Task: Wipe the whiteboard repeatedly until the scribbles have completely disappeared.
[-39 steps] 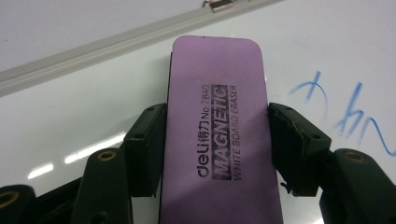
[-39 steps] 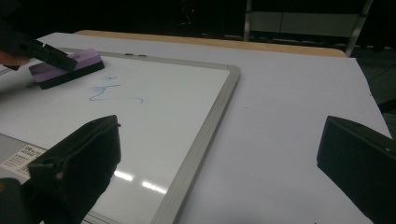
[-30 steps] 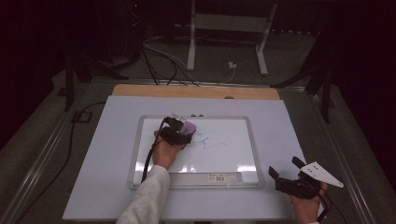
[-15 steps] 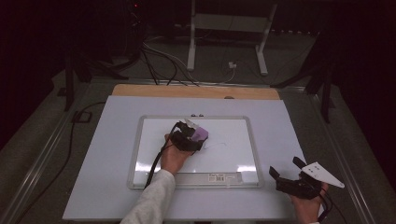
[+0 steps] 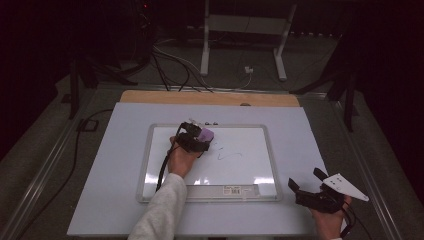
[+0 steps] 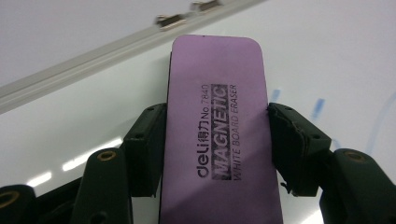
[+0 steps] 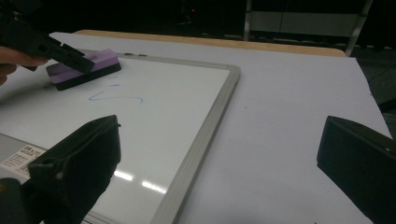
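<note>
— High view first: where does the eraser sit on the whiteboard [image 5: 260,150]?
— The purple whiteboard eraser [image 5: 205,135] lies flat on the writing surface, near the top rail of the whiteboard and left of its middle. The left claw [image 5: 198,140] has it.
— Held how?
— Left gripper view settles it: the two black jaws press on the long sides of the eraser [image 6: 217,135], one on each side, so the left claw [image 6: 215,140] is clamped on it. The printed face reads "MAGNETIC WHITE BOARD ERASER", and it points up, away from the whiteboard [image 6: 84,116].
— Anything drawn on the whiteboard?
— Yes, a thin blue squiggle [image 5: 227,155] just right of the eraser, towards the whiteboard's centre. In the right gripper view the same squiggle [image 7: 116,97] lies just beside the eraser [image 7: 84,69], apart from it. Faint blue dabs [image 6: 319,103] show on the whiteboard right of the eraser in the left gripper view.
— And the other hand?
— The right claw [image 5: 306,181] rests off the whiteboard, past its lower right corner, over the pale sheet on the worktop [image 5: 120,165]. Its jaws stand wide apart with nothing between them; the right gripper view looks out between them across the whiteboard's frame [image 7: 205,126].
— What else is on the whiteboard?
— A label with a barcode [image 5: 239,190] on the bottom rail, and two small metal clips [image 6: 170,20] on the top rail just beyond the eraser.
</note>
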`<state>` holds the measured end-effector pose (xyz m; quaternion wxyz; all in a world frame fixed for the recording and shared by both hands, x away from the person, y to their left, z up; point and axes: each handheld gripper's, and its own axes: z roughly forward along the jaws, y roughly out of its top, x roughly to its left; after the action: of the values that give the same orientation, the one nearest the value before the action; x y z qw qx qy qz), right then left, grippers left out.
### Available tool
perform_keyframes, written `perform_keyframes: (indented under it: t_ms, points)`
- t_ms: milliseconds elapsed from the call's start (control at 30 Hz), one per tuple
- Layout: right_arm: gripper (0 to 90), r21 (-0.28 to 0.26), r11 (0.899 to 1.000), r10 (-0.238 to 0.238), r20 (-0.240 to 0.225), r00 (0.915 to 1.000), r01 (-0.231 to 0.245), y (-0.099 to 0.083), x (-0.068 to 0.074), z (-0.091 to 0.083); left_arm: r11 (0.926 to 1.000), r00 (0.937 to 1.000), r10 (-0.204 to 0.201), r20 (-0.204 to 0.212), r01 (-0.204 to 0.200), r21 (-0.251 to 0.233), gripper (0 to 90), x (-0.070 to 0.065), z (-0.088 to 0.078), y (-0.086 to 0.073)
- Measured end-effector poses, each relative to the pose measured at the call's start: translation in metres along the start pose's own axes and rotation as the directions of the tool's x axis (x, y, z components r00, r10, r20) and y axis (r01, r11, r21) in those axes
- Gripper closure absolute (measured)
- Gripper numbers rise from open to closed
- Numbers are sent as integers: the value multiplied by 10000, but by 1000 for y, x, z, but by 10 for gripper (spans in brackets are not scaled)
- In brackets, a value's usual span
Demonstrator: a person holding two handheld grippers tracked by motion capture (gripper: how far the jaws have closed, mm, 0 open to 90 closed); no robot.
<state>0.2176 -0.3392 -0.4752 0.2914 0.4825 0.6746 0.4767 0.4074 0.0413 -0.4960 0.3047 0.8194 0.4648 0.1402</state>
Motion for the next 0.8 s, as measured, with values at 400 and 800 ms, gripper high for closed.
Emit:
perform_keyframes:
  t_ms: [400, 800]
  points:
    - [1, 1, 10000, -6, 3, 10000, 6, 0, 1, 0, 9851, 9799, 1718, 1016, -1718, -90, 419, -54, -1, -4]
    - [1, -7, 10000, 38, 36, 10000, -38, 0, -1, -1, 10000, 9997, -39, -241, 39, -6, 419, -5, 4, 4]
